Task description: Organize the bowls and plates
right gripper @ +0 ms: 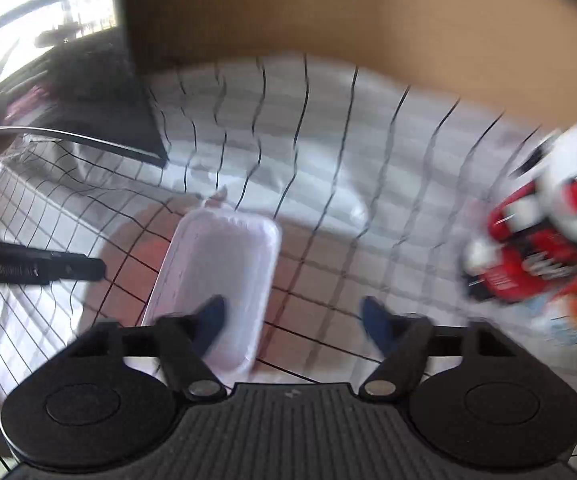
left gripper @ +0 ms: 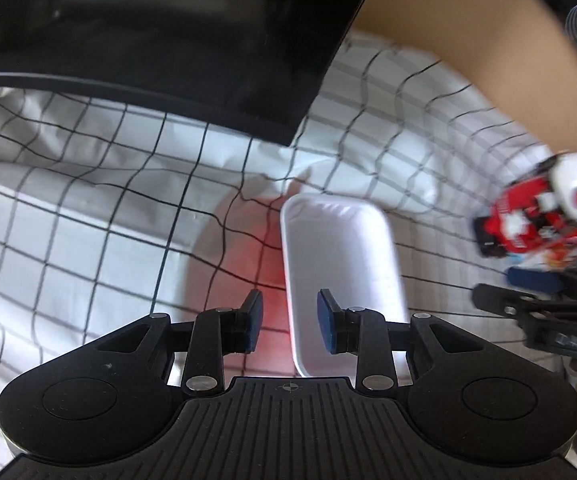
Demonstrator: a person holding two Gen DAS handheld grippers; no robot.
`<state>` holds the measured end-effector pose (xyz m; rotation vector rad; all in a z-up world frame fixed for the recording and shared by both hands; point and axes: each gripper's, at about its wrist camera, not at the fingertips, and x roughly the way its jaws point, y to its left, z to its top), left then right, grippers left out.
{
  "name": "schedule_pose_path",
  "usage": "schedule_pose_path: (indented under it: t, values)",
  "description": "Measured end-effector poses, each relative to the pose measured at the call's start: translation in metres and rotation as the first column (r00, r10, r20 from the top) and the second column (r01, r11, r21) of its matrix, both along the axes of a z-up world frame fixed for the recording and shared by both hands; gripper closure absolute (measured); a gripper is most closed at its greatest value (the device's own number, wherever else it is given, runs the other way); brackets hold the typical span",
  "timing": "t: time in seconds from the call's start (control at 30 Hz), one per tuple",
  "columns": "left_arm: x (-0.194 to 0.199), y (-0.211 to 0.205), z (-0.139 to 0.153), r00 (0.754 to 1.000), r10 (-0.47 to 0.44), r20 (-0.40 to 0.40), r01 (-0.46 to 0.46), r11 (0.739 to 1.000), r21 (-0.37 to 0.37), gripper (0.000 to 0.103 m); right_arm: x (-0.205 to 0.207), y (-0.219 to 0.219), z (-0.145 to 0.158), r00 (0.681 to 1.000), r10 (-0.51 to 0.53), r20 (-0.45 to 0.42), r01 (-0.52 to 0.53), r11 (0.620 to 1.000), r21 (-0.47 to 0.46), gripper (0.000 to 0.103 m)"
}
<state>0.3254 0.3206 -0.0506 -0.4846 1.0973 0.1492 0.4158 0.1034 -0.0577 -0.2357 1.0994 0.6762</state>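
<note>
Left wrist view puts the left gripper (left gripper: 290, 322) nearest, its jaws set at a middling gap with nothing pressed between the blue pads; the left long edge of the white foam tray (left gripper: 340, 264) runs through the gap, its near end hidden behind the gripper body. The tray lies on a white cloth with a black grid (left gripper: 88, 200), which seems to cover the desk, and a reddish glow shows on the cloth just left of the tray. The right gripper (right gripper: 292, 320), seen in its own blurred view, stands with its jaws apart and empty; its left pad overlaps the tray's near end in the picture, and whether it touches cannot be told. From here the likely trouble is a poor pinch: foam this light could skid across the loose, wrinkled cloth if one pad nudges it before the other arrives, and a hard squeeze on the thin rim could dent or crack it. The cloth itself could be caught between pad and rim and dragged along. Both grippers are close to the same tray, so they could knock each other. Farther off, a red and white package (left gripper: 536, 216) lies to the right, a black panel (left gripper: 148, 40) to the left, and a brown cardboard box (right gripper: 328, 8) behind; a wide swing could strike any of them.
</note>
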Motion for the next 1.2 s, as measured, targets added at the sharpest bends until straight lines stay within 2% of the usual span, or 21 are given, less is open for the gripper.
schedule_pose_path:
  t: [0.17,0.23,0.3,0.37,0.47,0.57,0.67,0.87,0.97,1.1,1.2]
  values:
    - [0.029,-0.005,-0.04,0.991,-0.001,-0.131,0.009,0.998,0.059,0.071,0.017,0.027,-0.06,0.993,0.012,-0.119,-0.011,1.0,0.012,0.05]
    - [0.032,-0.006,-0.046,0.991,-0.004,-0.137,0.012,0.998,0.063,0.069,0.02,0.036,-0.075,0.985,0.035,-0.171,-0.03,0.999,0.031,0.061]
    - [0.036,-0.009,-0.048,0.99,-0.026,-0.137,0.035,0.997,0.065,0.069,0.021,0.042,-0.084,0.979,0.035,-0.2,-0.03,0.999,0.028,0.078]
    - [0.039,-0.012,-0.049,0.988,-0.044,-0.151,0.05,0.998,0.036,0.077,0.019,0.042,-0.087,0.972,0.041,-0.231,-0.03,0.998,0.052,0.091]
    - [0.038,-0.023,-0.045,0.985,-0.076,-0.156,0.084,0.995,0.046,0.079,0.014,0.035,-0.074,0.98,0.037,-0.197,-0.025,0.998,0.063,0.09]
    - [0.03,-0.031,-0.022,0.992,-0.098,-0.08,0.101,0.994,0.036,0.079,0.01,0.019,-0.051,0.987,0.018,-0.161,-0.003,0.996,0.089,0.09]
    - [0.019,-0.036,0.013,0.993,-0.111,0.029,0.111,0.994,0.012,0.079,-0.001,-0.002,-0.018,0.993,-0.014,-0.114,0.029,0.991,0.13,0.09]
    - [-0.015,-0.054,0.078,0.971,-0.167,0.169,0.164,0.986,0.03,0.079,-0.043,-0.036,0.046,0.997,-0.073,0.016,0.068,0.978,0.198,0.09]
    - [-0.04,-0.062,0.102,0.954,-0.201,0.222,0.194,0.98,0.055,0.079,-0.073,-0.049,0.069,0.994,-0.092,0.066,0.075,0.971,0.227,0.09]
    - [-0.074,-0.073,0.114,0.934,-0.24,0.266,0.229,0.971,0.071,0.079,-0.116,-0.069,0.08,0.985,-0.114,0.129,0.083,0.97,0.229,0.09]
    - [-0.102,-0.082,0.102,0.924,-0.264,0.276,0.255,0.965,0.066,0.079,-0.15,-0.077,0.071,0.978,-0.134,0.159,0.099,0.972,0.211,0.089]
